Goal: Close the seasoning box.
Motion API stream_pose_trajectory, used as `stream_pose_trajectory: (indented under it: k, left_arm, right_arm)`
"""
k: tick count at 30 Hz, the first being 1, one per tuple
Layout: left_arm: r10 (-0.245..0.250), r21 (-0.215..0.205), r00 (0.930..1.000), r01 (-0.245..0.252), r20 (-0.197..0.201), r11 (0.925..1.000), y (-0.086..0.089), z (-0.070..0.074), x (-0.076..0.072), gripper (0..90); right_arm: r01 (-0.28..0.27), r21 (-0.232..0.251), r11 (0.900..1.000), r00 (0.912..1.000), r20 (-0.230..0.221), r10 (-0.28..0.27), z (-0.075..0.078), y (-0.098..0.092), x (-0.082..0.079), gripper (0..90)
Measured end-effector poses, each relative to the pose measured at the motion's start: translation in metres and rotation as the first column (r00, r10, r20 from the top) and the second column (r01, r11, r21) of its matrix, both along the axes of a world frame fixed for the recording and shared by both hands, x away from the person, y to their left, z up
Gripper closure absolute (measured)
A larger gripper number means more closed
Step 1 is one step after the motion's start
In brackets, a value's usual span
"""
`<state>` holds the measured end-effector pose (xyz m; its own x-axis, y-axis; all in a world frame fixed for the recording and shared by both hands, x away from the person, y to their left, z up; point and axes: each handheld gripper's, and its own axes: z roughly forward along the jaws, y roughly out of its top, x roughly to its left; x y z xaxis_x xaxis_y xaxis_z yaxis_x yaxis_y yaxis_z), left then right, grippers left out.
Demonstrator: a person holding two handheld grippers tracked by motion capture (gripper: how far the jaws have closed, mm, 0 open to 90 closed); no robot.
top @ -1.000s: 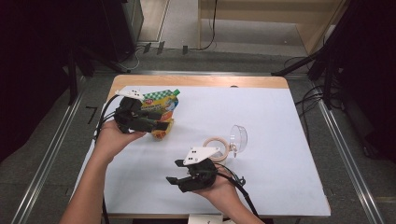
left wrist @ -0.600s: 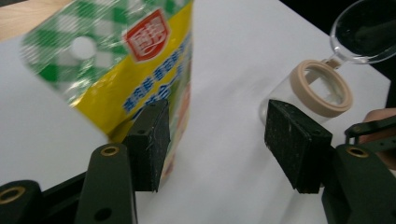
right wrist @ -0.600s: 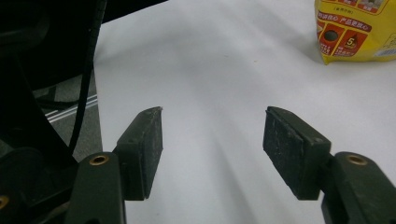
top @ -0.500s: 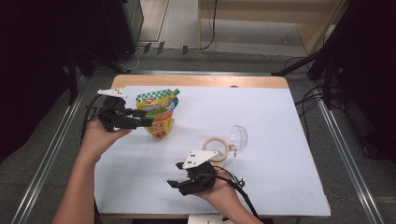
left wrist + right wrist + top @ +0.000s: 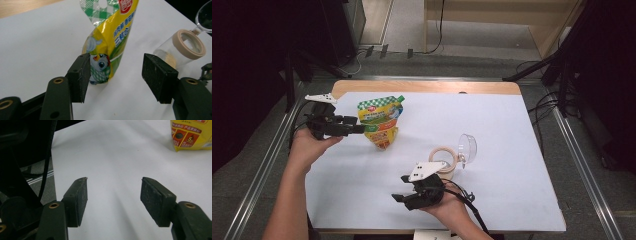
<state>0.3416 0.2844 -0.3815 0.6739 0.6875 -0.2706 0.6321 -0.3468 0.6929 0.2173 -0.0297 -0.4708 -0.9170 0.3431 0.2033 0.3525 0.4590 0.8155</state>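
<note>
The pouch (image 5: 381, 121) stood upright on the white sheet (image 5: 522, 130), toward its far left part, and that pouch is my landmark. A second before, your left gripper (image 5: 358, 129) was tight against it, body over its left half; half a second on, the gripper had drawn off to the left; at this moment it lay level just left of the pouch, tips at its left edge. In the left gripper view the jaws stood apart, the pouch ahead of them and not pressed by either pad (image 5: 80, 75). I read that as a release: the pouch stands by itself, so the setting-down looks done.

Your right gripper (image 5: 404, 197) was well nearer you than the pouch and to its right, in the same spot as in both earlier pictures, jaws apart over bare sheet.

Right of the pouch and nearer you lay the jar (image 5: 445, 161), open, with its clear lid (image 5: 467, 148) just beside it.

The sheet covered a wooden tabletop (image 5: 422, 87); behind it ran grey floor (image 5: 402, 30) with cables (image 5: 439, 30) and a dark stand leg (image 5: 532, 70).
</note>
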Motion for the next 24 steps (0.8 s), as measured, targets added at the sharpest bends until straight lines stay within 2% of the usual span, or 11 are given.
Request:
stream_pose_trajectory:
  k: [5,9,11,12,15,17,18,20,21,24]
  left_arm:
    - [-0.009,-0.020,1.0000,0.009,0.004,0.9998,-0.013,-0.010,0.010,45.1]
    - [-0.018,0.018,0.9998,0.018,0.005,0.9997,-0.028,-0.020,0.012,49.5]
    - [-0.014,0.018,0.9998,0.014,0.015,0.9997,-0.032,-0.025,0.013,53.8]
    - [-0.020,0.016,0.9996,0.019,0.021,0.9997,-0.036,-0.029,0.014,60.2]
    - [-0.027,0.030,0.9991,0.026,0.033,0.9992,-0.040,-0.031,0.015,67.2]
    - [-0.026,0.021,0.9984,0.025,0.050,0.9995,-0.042,-0.032,0.016,70.4]
    - [-0.018,0.014,0.9976,0.017,0.067,0.9998,-0.041,-0.031,0.015,76.9]
    - [-0.013,0.013,0.9968,0.012,0.078,0.9998,-0.040,-0.030,0.014,79.3]
    - [-0.010,0.014,0.9964,0.009,0.084,0.9999,-0.039,-0.030,0.014,83.3]
    - [-0.009,0.014,0.9985,0.008,0.055,0.9999,-0.039,-0.030,0.014,88.7]
  right_arm:
    - [0.001,0.002,1.000,1.0000,-0.001,-0.001,-0.001,-0.001,0.004,40.2]
    - [0.006,-0.008,1.000,1.0000,0.001,-0.006,-0.001,-0.001,0.004,40.4]
    - [0.007,0.000,1.000,1.0000,0.004,-0.007,0.000,-0.001,0.004,40.5]
    - [0.010,0.005,1.000,0.9999,0.004,-0.010,0.000,-0.001,0.004,40.5]
    - [0.014,0.004,1.000,0.9999,0.002,-0.014,0.000,-0.001,0.004,40.5]
    - [0.018,-0.008,1.000,0.9998,0.001,-0.018,-0.002,-0.001,0.004,40.4]
    - [0.022,-0.006,1.000,0.9997,-0.002,-0.022,-0.003,-0.003,0.004,40.4]
    - [0.021,-0.005,1.000,0.9998,-0.003,-0.021,-0.004,-0.003,0.004,40.4]
    - [0.022,-0.002,1.000,0.9997,-0.008,-0.022,-0.005,-0.002,0.005,40.4]
    - [0.026,0.008,1.000,0.9993,-0.028,-0.026,-0.008,0.000,0.007,40.7]
